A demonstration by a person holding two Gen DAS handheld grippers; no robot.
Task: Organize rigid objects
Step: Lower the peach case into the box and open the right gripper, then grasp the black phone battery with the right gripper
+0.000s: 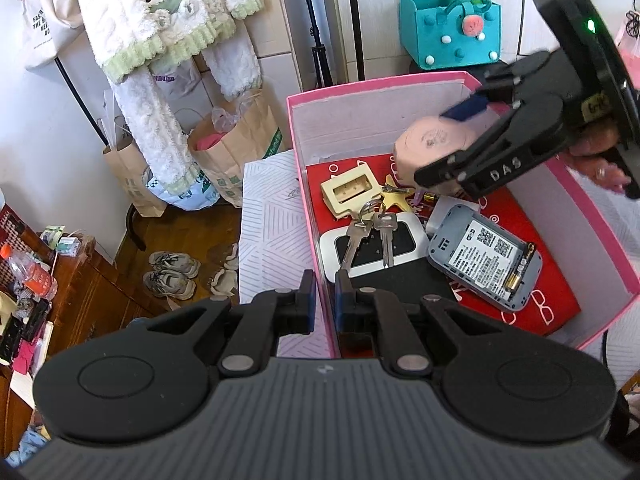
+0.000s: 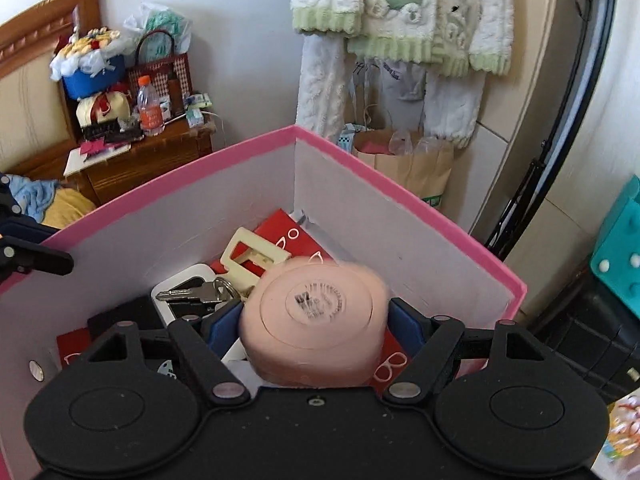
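A pink box [image 1: 400,82] with white inner walls holds a cream clip [image 1: 350,192], keys [image 1: 370,232], a gold star [image 1: 394,196], a white and black device [image 1: 370,246] and a grey device [image 1: 486,258] on a red sheet. My left gripper [image 1: 325,304] is shut on the box's near left wall. My right gripper [image 1: 452,144] is inside the box, shut on a round pink case [image 1: 428,144]. In the right wrist view the pink case [image 2: 316,320] sits between the blue pads [image 2: 404,326], above the keys [image 2: 196,294] and the cream clip [image 2: 250,258].
The box [image 2: 400,188] stands on a white patterned cloth [image 1: 272,232]. A teal felt bag [image 1: 450,30] stands behind it. Paper bags [image 1: 236,148], shoes [image 1: 172,274] and a wooden cabinet [image 1: 76,288] with a bottle [image 1: 30,274] lie to the left. Fluffy clothes [image 2: 400,12] hang on the wall.
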